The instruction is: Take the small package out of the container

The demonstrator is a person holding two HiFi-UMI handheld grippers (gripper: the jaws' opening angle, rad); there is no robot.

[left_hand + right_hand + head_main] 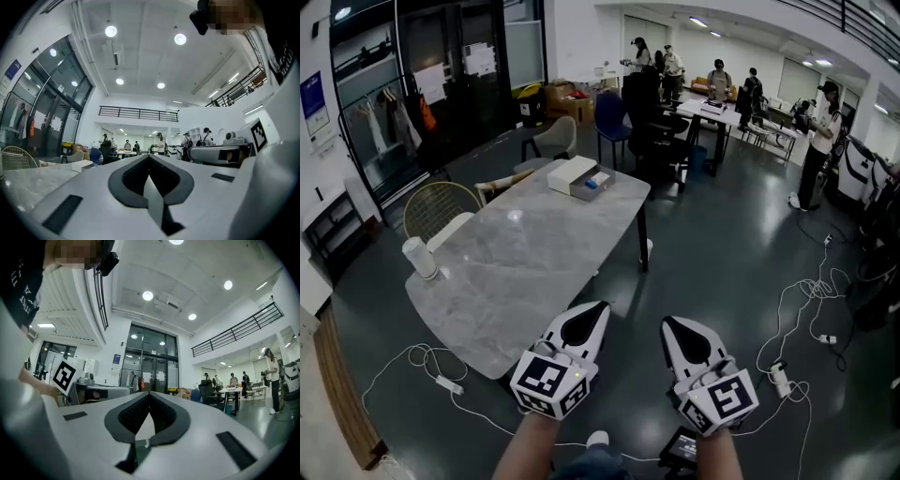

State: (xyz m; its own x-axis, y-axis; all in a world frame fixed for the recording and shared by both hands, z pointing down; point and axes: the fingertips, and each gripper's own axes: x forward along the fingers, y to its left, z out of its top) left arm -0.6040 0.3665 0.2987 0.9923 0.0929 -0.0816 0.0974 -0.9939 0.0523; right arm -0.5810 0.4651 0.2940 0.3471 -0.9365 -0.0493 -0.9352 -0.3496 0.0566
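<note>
Table [534, 262] far end: white box [569, 172] w/ blue pkg [592, 184] inside.

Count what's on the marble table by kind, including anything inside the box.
White box: 1
Small blue package, inside the box: 1
White cup: 1
Total: 3

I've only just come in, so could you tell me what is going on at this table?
A person stands at the near end of the grey table, holding a left gripper and a right gripper, both shut and empty. The white container sits at the table's far end with the small blue package inside it, untouched.
</note>
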